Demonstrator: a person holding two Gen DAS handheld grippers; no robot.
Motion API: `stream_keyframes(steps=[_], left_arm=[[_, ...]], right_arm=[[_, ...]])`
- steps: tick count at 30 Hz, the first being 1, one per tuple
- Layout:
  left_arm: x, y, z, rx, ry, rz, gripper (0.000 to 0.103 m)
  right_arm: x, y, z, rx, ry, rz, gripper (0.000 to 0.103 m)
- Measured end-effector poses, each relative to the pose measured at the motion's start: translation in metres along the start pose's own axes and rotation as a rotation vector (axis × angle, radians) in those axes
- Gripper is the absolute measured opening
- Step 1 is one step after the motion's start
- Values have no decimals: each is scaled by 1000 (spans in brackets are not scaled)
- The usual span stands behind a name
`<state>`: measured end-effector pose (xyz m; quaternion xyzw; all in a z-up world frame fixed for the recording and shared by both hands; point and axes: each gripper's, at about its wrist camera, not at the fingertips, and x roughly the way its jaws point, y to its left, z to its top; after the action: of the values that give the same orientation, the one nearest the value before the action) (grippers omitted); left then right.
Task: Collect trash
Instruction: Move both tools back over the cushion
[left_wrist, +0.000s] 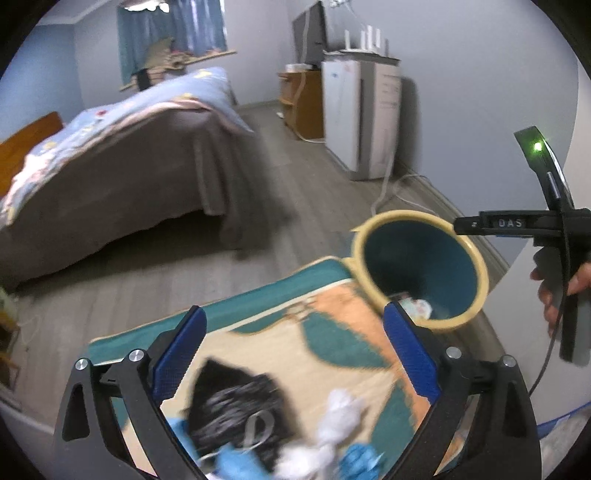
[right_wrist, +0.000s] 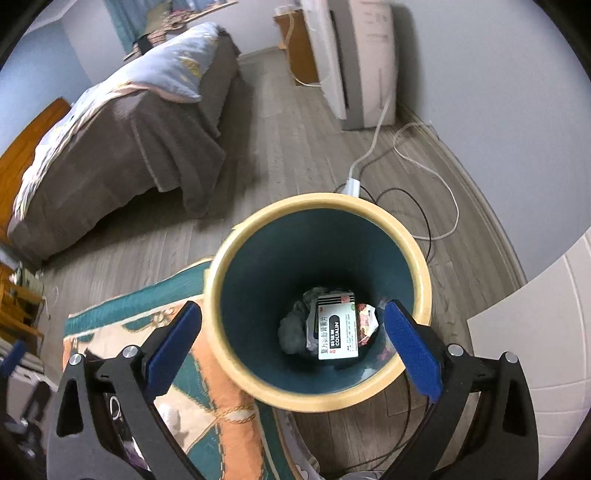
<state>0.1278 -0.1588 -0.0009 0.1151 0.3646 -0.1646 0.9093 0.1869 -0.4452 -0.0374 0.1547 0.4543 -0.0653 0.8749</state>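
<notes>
— Where's the rubbish?
— Right view: a white medicine box (right_wrist: 338, 332) and crumpled wrappers in the round teal bin with a cream rim (right_wrist: 295, 397). Right tool (right_wrist: 293, 343) gapes wide, empty.
— And left?
— Left tool (left_wrist: 293, 345) wide too, above blurred white tissue (left_wrist: 338, 424) on the patterned rug (left_wrist: 332, 332).

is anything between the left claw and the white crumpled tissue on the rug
Nothing visible. The left claw is open and empty above the rug, and the white crumpled tissue lies exposed between its fingers, beside a black item. The view is blurred.
</notes>
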Motion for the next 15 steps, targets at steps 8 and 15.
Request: stream_keyframes(steps=[8, 15], left_arm=[[-65, 58, -35, -97, -20, 70, 97], [-91, 105, -81, -208, -25, 145, 97]], right_arm=[[-32, 49, -24, -72, 7, 29, 97], [-49, 97, -57, -128, 25, 45, 97]])
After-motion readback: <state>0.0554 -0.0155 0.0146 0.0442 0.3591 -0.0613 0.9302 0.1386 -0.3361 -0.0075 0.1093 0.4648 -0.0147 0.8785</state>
